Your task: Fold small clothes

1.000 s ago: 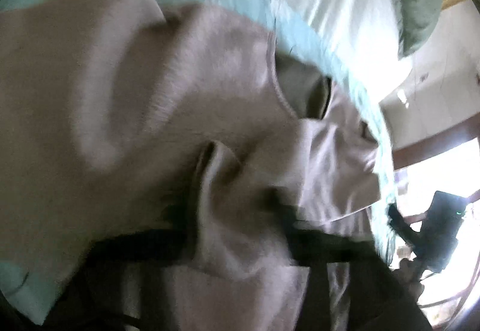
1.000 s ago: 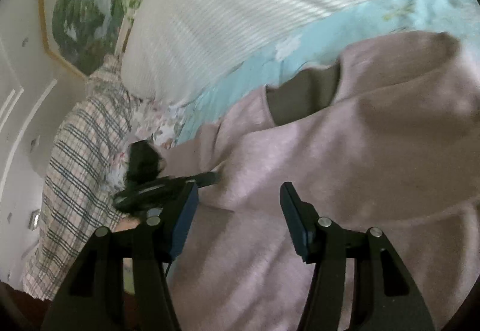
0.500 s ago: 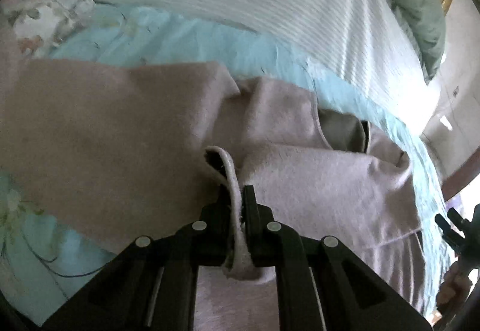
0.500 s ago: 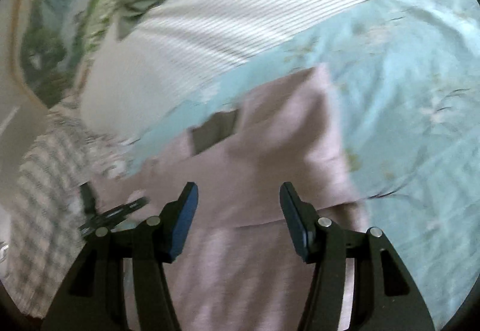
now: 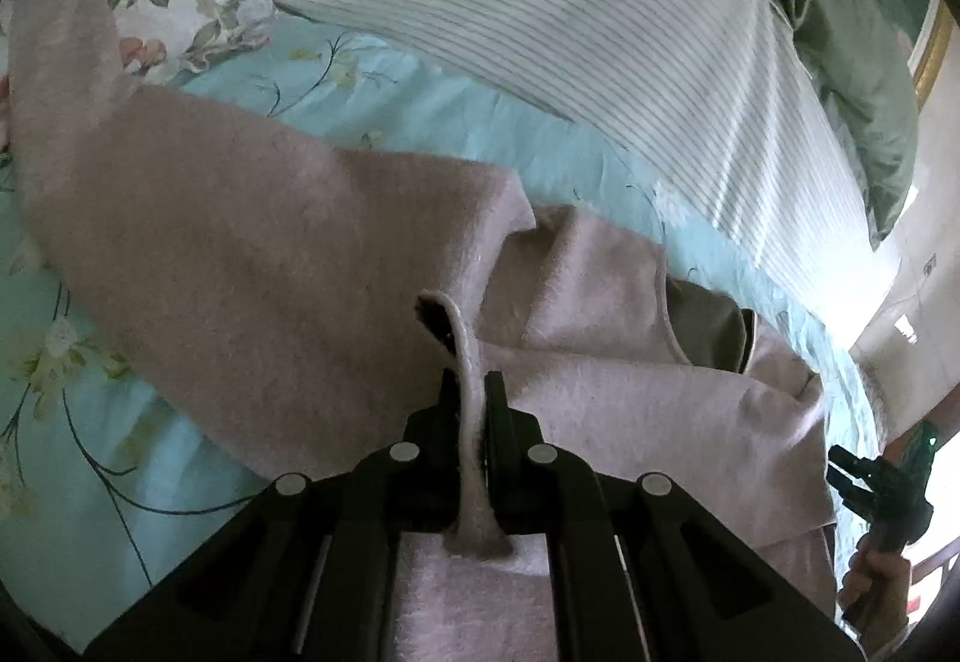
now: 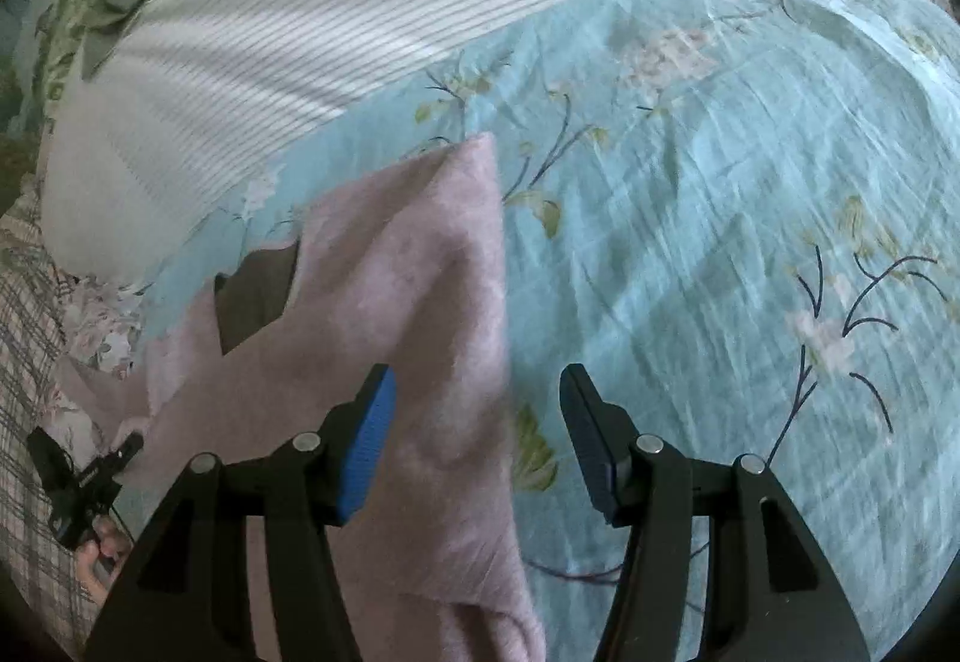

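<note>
Pink sweaters [image 5: 288, 266]: I count one.
Tools: two, my left tool [image 5: 470, 392] and my right tool [image 6: 477, 422].
Striped pillows [image 5: 540, 14]: one.
Green pillows [image 5: 840, 32]: one.
Flowered blue sheets [image 6: 720, 182]: one.
Picture frames [image 5: 930, 53]: I see one.

No text, label, brand, number or sign can be read in either view; all the fabric prints are only floral patterns and stripes.
</note>
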`<state>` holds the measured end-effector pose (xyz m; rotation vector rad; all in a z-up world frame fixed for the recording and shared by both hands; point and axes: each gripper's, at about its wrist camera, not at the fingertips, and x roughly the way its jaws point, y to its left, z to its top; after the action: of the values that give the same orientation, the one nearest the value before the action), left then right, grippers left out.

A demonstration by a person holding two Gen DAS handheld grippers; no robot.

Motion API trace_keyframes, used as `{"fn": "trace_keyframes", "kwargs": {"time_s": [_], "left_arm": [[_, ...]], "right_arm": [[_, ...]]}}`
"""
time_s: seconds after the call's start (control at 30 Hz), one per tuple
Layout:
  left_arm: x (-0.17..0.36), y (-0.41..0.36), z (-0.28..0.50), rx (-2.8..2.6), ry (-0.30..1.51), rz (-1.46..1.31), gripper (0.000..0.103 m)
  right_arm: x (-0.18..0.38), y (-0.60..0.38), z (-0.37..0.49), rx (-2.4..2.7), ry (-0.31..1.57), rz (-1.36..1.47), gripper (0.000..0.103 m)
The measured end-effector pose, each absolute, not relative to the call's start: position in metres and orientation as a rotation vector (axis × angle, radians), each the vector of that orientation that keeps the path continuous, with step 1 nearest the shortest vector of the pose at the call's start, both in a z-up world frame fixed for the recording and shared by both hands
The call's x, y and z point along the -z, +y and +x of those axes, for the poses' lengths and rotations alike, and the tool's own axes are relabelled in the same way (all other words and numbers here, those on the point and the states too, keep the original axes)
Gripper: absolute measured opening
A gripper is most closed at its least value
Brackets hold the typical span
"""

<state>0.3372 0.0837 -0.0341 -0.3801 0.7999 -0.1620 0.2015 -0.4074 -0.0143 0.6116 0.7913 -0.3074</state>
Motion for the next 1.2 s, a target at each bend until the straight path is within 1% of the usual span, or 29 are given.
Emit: {"fn": "trace_keyframes", "kwargs": {"time_s": [0.1,0.17,0.37,0.4,0.43,0.47,0.6,0.7,0.77,0.8,0.87,0.93,0.97,1.0,1.07,1.13,1.17,1.2], "left_arm": [[0.035,0.099,0.337,0.092,0.783,-0.429,0.004],[0.043,0.107,0.342,0.089,0.815,-0.478,0.004],[0.043,0.098,0.340,0.091,0.819,-0.423,0.004],[0.043,0.098,0.341,0.092,0.820,-0.423,0.004],[0.042,0.098,0.341,0.095,0.822,-0.427,0.004],[0.040,0.098,0.340,0.102,0.820,-0.431,0.004],[0.040,0.089,0.341,0.126,0.822,-0.401,0.004],[0.049,0.085,0.346,0.119,0.852,-0.392,0.004],[0.052,0.087,0.347,0.129,0.862,-0.403,0.005],[0.052,0.087,0.347,0.133,0.861,-0.402,0.005],[0.054,0.086,0.347,0.138,0.866,-0.398,0.005],[0.056,0.087,0.347,0.141,0.872,-0.406,0.005],[0.056,0.089,0.345,0.142,0.875,-0.411,0.007],[0.056,0.091,0.343,0.137,0.876,-0.412,0.009],[0.054,0.100,0.338,0.119,0.870,-0.415,0.009],[0.051,0.114,0.332,0.094,0.857,-0.414,0.010],[0.048,0.127,0.329,0.068,0.846,-0.414,0.015],[0.046,0.136,0.327,0.048,0.840,-0.418,0.023]], "right_arm": [[0.020,-0.410,0.201,0.292,0.792,0.647,0.058],[0.023,-0.408,0.202,0.287,0.797,0.641,0.058],[0.026,-0.402,0.210,0.267,0.806,0.607,0.058],[0.028,-0.400,0.213,0.267,0.819,0.585,0.045],[0.029,-0.398,0.216,0.267,0.834,0.567,0.007],[0.029,-0.399,0.217,0.258,0.846,0.576,0.007],[0.009,-0.407,0.203,0.278,0.782,0.556,0.006],[0.018,-0.406,0.208,0.312,0.858,0.521,0.008],[0.012,-0.402,0.205,0.411,0.861,0.454,0.017],[0.006,-0.398,0.201,0.442,0.846,0.434,0.024],[-0.007,-0.381,0.194,0.389,0.772,0.447,0.028],[-0.005,-0.359,0.202,0.241,0.788,0.449,0.050],[0.002,-0.349,0.209,0.191,0.823,0.451,0.052],[0.009,-0.345,0.213,0.175,0.851,0.453,0.053],[0.024,-0.346,0.217,0.225,0.902,0.446,0.051],[0.020,-0.351,0.210,0.239,0.865,0.522,0.052],[0.014,-0.350,0.206,0.242,0.851,0.553,0.052],[0.010,-0.346,0.205,0.216,0.834,0.573,0.052]]}}
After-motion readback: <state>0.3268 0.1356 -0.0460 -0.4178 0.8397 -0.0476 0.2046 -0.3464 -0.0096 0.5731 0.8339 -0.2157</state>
